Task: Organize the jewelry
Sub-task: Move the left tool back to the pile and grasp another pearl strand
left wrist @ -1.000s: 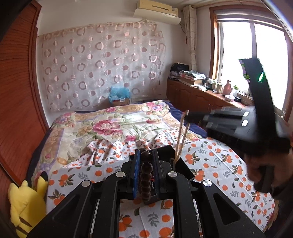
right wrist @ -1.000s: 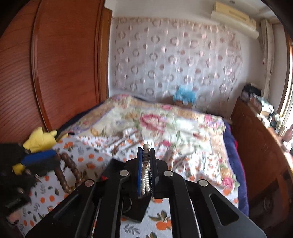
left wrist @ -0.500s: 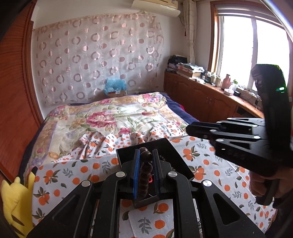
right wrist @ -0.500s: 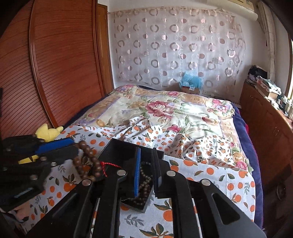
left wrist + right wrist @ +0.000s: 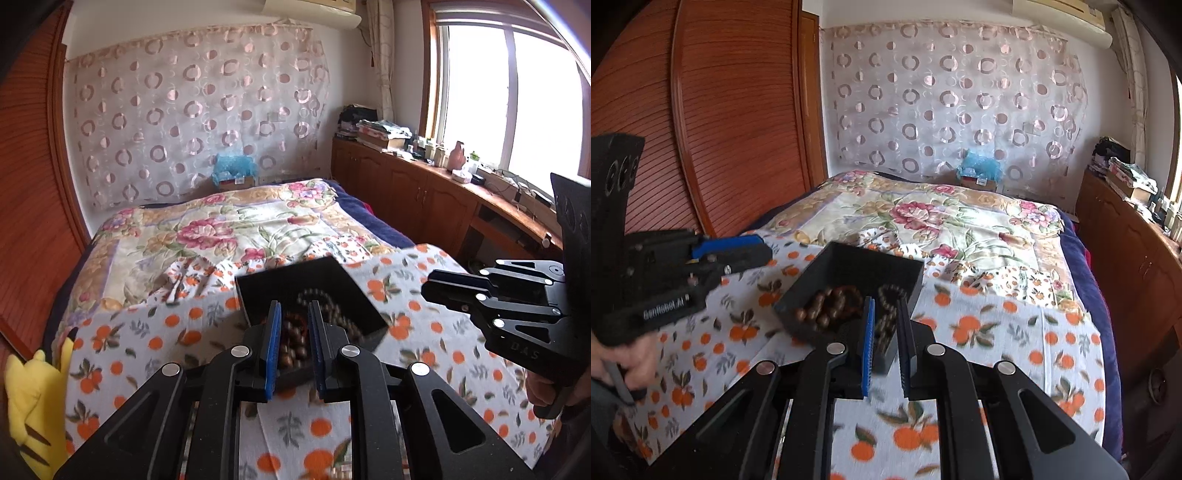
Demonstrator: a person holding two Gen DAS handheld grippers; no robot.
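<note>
A black open box [image 5: 258, 291] [image 5: 849, 264] sits on the orange-print cloth on the bed. Inside lie a brown large-bead bracelet [image 5: 831, 301] [image 5: 291, 339] and a smaller-bead string [image 5: 892, 295] [image 5: 328, 306]. My left gripper [image 5: 292, 314] hangs just above the box, jaws slightly apart and empty; it also shows in the right wrist view [image 5: 738, 251]. My right gripper [image 5: 886, 306] is over the box's near corner, jaws slightly apart and empty; it also shows in the left wrist view [image 5: 454, 288].
The orange-print cloth [image 5: 997, 332] covers the near bed, a floral quilt [image 5: 229, 229] lies beyond. A yellow plush toy [image 5: 29, 398] sits at the left edge. A wooden wardrobe [image 5: 720, 129] stands left, a wooden counter [image 5: 443, 192] with clutter runs under the window.
Both grippers have let go of their beads, which now lie in the box. Both grippers have opened a little and the left one has tilted down over the box.
</note>
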